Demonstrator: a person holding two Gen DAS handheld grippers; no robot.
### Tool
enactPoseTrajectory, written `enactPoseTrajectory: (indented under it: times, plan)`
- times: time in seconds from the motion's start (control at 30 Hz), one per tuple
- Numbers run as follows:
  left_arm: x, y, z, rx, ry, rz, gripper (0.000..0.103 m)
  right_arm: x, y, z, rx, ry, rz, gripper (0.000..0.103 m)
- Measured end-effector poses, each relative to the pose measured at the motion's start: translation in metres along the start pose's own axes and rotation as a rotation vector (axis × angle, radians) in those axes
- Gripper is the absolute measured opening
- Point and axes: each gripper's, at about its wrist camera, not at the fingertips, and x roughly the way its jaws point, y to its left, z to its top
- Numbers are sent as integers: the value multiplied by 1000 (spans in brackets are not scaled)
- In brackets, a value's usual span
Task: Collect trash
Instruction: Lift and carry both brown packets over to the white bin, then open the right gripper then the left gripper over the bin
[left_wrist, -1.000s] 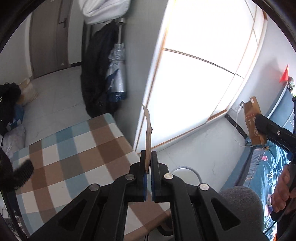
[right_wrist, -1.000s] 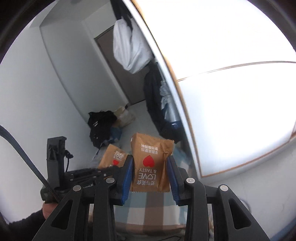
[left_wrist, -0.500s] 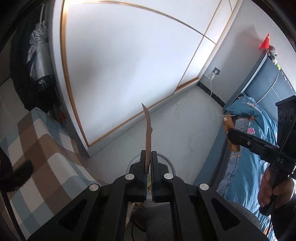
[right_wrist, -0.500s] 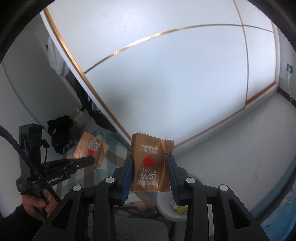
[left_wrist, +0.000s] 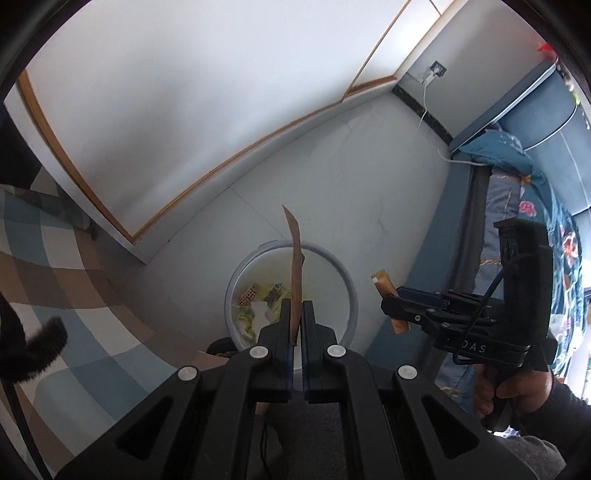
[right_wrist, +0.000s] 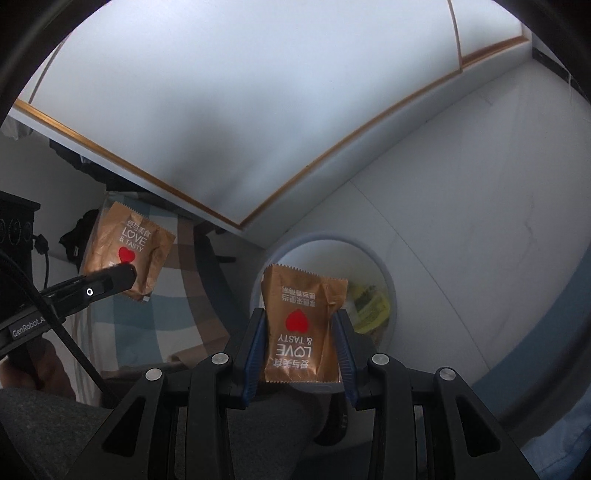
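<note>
My left gripper (left_wrist: 294, 314) is shut on a brown snack wrapper (left_wrist: 295, 266), seen edge-on, held above the round white trash bin (left_wrist: 347, 280) on the floor. My right gripper (right_wrist: 301, 332) is shut on a second brown "LOVE & TASTY" wrapper (right_wrist: 301, 325), also above the bin (right_wrist: 384, 273). Each gripper shows in the other's view: the right one (left_wrist: 391, 306) with its wrapper (left_wrist: 386, 290) at the bin's right, the left one (right_wrist: 122, 275) with its wrapper (right_wrist: 127, 245) at the left. The bin holds yellow and white scraps (left_wrist: 258, 299).
A checked blue and brown cloth surface (left_wrist: 74, 295) lies to the left of the bin. A white wardrobe with wood trim (left_wrist: 184, 110) stands behind it. A bed with blue floral bedding (left_wrist: 517, 229) is at the right. The floor is pale tile (left_wrist: 369, 184).
Both grippers have swung right and tilted down, from the checked surface and wardrobe to above the trash bin. Each still holds its wrapper.
</note>
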Motion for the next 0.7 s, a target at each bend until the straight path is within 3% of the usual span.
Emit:
enactPoseTrajectory:
  times: [0.3, 0.4, 0.53, 0.7]
  plan:
    - [36, 6, 7, -38, 124, -38, 0, 49, -16, -8, 19, 100, -5, 43]
    - [43, 5, 8, -46, 154, -39, 0, 59, -22, -7, 18, 124, -14, 54]
    - [51, 5, 9, -90, 210, -61, 0, 58, -27, -9, -3, 140, -12, 59]
    - [51, 0, 9, -72, 230, -52, 0, 58, -36, -14, 7, 142, 11, 65]
